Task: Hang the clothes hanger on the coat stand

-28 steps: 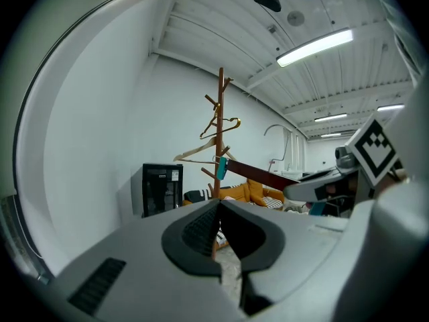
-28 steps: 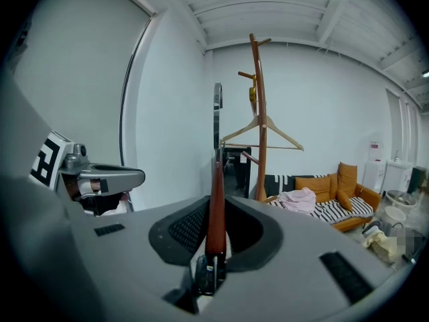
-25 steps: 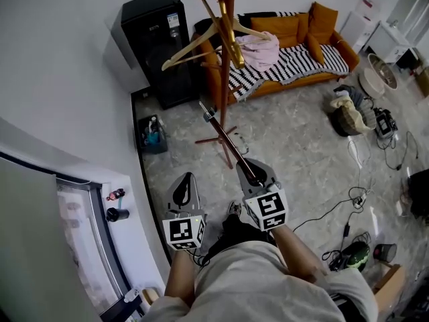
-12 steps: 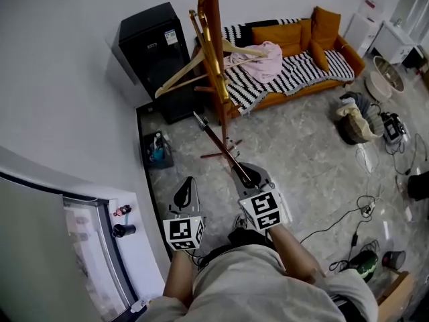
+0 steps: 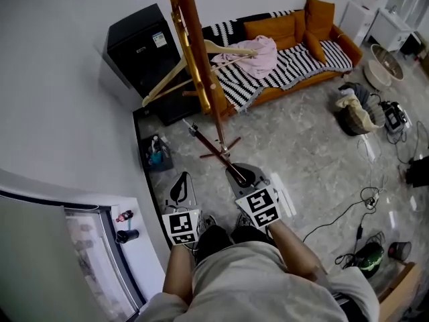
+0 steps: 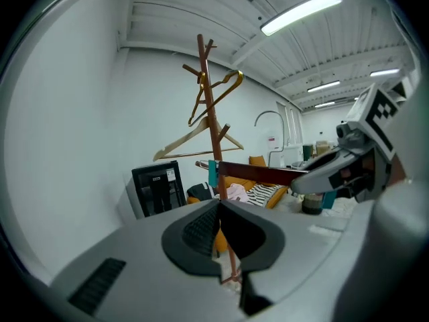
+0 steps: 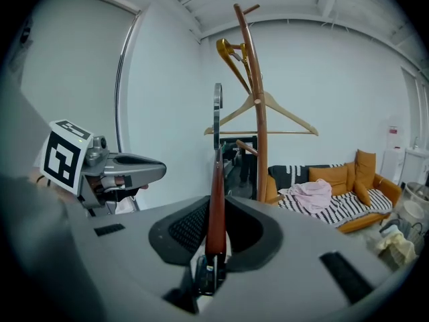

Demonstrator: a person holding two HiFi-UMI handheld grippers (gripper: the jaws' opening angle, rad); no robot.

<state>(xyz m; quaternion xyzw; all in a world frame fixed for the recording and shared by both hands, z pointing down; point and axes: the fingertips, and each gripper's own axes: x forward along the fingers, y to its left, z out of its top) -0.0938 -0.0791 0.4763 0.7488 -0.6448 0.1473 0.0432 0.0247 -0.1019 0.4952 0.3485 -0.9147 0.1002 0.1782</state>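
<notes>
At the lower centre of the head view, the left gripper is closed tight with nothing in it. Beside it the right gripper is clamped on a dark brown clothes hanger, which slants up toward the coat stand at upper centre and is not yet on it. A pale hanger hangs there, with an orange sofa behind.

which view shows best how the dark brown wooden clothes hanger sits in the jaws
The right gripper view: the dark brown wooden clothes hanger stands edge-on, clamped in the right gripper. The head view shows its length reaching from that gripper toward the wooden coat stand. The left gripper view shows only its bar, side-on.
</notes>
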